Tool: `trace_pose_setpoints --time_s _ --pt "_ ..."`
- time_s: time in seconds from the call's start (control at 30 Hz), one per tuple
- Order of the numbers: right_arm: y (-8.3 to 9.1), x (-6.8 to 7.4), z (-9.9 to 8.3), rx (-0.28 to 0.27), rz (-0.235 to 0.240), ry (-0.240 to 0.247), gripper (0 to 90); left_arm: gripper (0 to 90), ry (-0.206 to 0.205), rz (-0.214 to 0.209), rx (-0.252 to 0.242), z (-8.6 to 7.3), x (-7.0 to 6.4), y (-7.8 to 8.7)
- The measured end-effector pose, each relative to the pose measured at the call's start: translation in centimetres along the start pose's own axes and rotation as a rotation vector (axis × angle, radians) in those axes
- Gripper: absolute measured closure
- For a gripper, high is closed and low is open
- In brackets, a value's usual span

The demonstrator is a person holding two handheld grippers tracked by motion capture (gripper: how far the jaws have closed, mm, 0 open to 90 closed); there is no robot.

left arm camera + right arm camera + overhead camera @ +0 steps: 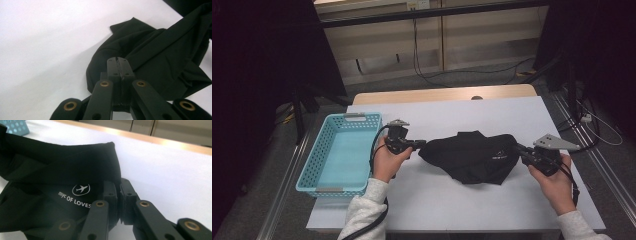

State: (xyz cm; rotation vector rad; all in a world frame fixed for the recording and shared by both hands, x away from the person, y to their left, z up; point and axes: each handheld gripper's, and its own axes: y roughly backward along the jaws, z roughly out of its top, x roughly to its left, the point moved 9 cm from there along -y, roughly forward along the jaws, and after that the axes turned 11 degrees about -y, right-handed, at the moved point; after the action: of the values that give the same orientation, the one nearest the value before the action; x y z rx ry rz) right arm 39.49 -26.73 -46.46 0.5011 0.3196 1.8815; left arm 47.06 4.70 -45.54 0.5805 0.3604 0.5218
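Observation:
A black garment point(472, 157) with a small white logo lies bunched in the middle of the white table point(447, 200). My left gripper point(421, 144) is at the garment's left end, with its jaws pressed together on a fold of the fabric point(155, 55). In the left gripper view the left gripper point(117, 60) has cloth running taut away from its tips. At the garment's right end my right gripper point(515, 148) is shut on the hem. The right gripper point(119, 183) pinches the garment point(62, 170) beside a printed plane logo.
A light blue perforated basket point(312, 165) sits empty at the table's left side, just left of my left hand; its corner point(15, 126) appears in the right gripper view. A wooden strip point(442, 94) runs along the table's far edge. Cables lie on the floor beyond.

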Motion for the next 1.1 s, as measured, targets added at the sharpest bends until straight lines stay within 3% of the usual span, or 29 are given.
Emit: trace_pose_setpoints --time_s 0.13,0.27,0.37,0.5,0.53,0.57,0.63,0.7,0.77,0.83,0.93,1.1 --pt "-0.1 -0.4 0.2 -0.007 0.014 -0.001 85.6 90.0 0.002 0.010 -0.007 0.1 0.2 0.0" --pt "-0.6 -0.5 -0.5 0.037 0.024 -0.002 85.5 90.0 0.002 0.028 0.005 -0.2 0.5 -0.5" --pt "-0.9 -0.7 -1.3 0.072 0.003 0.019 85.6 90.0 0.001 0.039 0.019 -0.4 0.7 -1.5" --pt "-0.7 -1.2 -2.1 0.104 -0.023 0.000 85.6 89.4 -0.009 0.022 0.014 -0.6 0.6 -2.8" --pt "-0.6 -1.4 -2.1 0.100 -0.028 -0.014 85.6 88.2 -0.017 0.034 0.015 -0.6 0.6 -3.0" --pt "-0.6 -1.6 -2.1 0.100 -0.038 -0.017 85.6 84.6 -0.028 0.046 0.014 -0.6 0.7 -3.1" --pt "-0.5 -2.3 -2.3 0.119 -0.093 0.004 85.5 72.5 -0.016 0.014 0.005 -0.6 0.5 -3.2" --pt "-0.6 -2.7 -2.5 0.120 -0.085 -0.020 85.5 59.4 -0.052 0.028 -0.006 -0.5 0.7 -3.0" --pt "-0.6 -3.0 -2.6 0.123 -0.090 -0.028 85.4 55.5 -0.027 -0.005 -0.029 -0.3 0.4 -2.7" --pt "-0.6 -3.1 -2.6 0.128 -0.099 -0.029 85.4 47.7 -0.054 0.005 -0.035 -0.2 0.5 -2.3" --pt "-0.5 -3.5 -2.6 0.124 -0.112 -0.039 85.3 43.4 -0.070 0.000 -0.045 -0.2 0.3 -2.1" --pt "-0.3 -4.4 -2.5 0.112 -0.135 -0.064 85.3 38.8 -0.131 -0.027 -0.032 -0.4 -0.6 -2.5"
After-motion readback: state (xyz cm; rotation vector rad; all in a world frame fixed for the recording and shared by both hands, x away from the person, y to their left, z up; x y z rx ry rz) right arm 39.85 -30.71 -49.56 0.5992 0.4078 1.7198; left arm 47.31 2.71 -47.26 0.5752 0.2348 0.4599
